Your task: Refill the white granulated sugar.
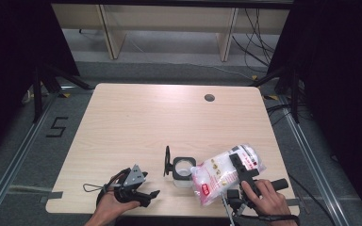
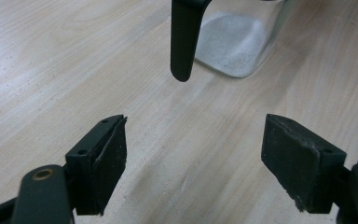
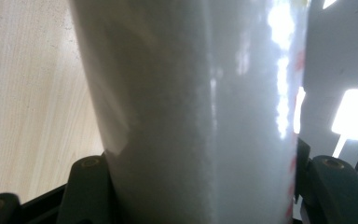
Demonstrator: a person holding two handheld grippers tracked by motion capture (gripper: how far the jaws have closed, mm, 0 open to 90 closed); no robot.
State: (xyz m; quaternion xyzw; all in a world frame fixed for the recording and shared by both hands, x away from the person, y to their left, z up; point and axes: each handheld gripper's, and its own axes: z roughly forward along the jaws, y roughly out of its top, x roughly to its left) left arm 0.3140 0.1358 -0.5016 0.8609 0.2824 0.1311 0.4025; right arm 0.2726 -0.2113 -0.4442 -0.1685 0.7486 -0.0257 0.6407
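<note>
We had the bag [image 1: 226, 172] of white grains clamped across its middle in the right gripper [image 1: 242, 170], jaws spread wide around its bulk, lying tilted near the counter's [image 1: 136, 117] front right corner with its lower end toward the jar [image 1: 183, 170]. In the right gripper view the bag [image 3: 191, 112] bulged between the jaws, glossy and taut. We judged it fairly heavy for its size, soft and shifting, its film slippery; a hold round the waist would let the load slump to either end, so a firm squeeze there, or a grip nearer the top, seemed wiser.

The jar stood open just left of the bag, its black lid [image 1: 167, 161] swung upright on the left side. It looked clear and rigid, possibly breakable, and light with only a shallow layer of grains [image 2: 228, 44] in it. We thought it could tip if nudged.

Our left gripper [image 1: 141, 193] rested open and empty on the counter near the front edge, pointing at the jar.

Bag and right hand [image 1: 266, 197] sat close to the front edge and the right edge, so little margin lay there; the far half of the counter offered broad free room.
</note>
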